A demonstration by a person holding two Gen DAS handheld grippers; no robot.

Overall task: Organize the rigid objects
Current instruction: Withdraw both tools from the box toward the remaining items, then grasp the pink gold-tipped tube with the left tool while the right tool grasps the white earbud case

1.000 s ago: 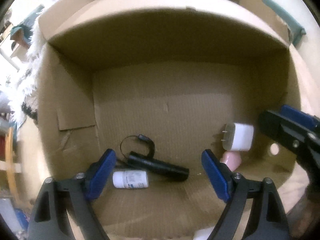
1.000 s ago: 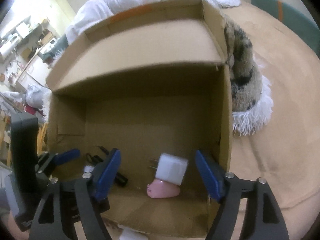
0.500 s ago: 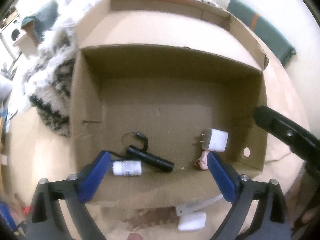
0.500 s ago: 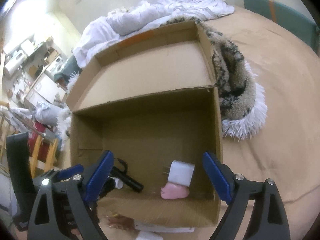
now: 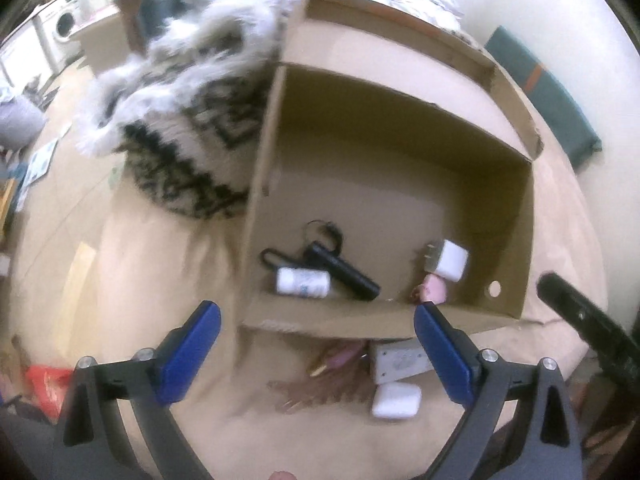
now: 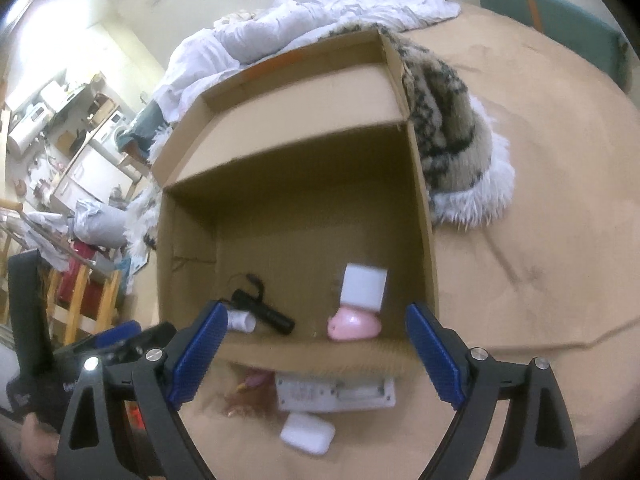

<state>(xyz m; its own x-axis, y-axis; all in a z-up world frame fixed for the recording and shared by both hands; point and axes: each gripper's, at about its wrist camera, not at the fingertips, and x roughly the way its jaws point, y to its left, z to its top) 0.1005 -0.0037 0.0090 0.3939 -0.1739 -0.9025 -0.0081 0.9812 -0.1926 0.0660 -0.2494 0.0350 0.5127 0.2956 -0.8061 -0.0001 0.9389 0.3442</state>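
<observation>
An open cardboard box point(image 5: 392, 316) point(image 6: 424, 216) stands on a tan bedsheet. Inside lie a black flashlight point(image 5: 344, 270) point(image 6: 264, 312), a white pill bottle point(image 5: 302, 282) point(image 6: 240, 322), a white plug adapter point(image 5: 448, 260) point(image 6: 364, 286) and a pink object point(image 5: 434, 290) point(image 6: 352, 322). In front of the box lie a white earbud case point(image 5: 396, 400) point(image 6: 308, 434), a white flat device point(image 5: 400, 362) point(image 6: 336, 392) and a small pink and gold item point(image 5: 332, 362) point(image 6: 252, 380). My left gripper point(image 5: 316, 356) and right gripper point(image 6: 316, 350) are both open and empty, held above the box's near wall.
A furry black-and-white blanket point(image 5: 188, 120) point(image 6: 452, 120) lies against the box's sides. A white duvet point(image 6: 304, 28) lies behind the box. A teal cushion point(image 5: 548, 96) point(image 6: 560, 20) sits at the far right. Bare sheet point(image 6: 540, 260) stretches right of the box.
Both grippers have pulled back and up out of the box. The items on the sheet in front of the box have come into view. The box contents have not moved.
</observation>
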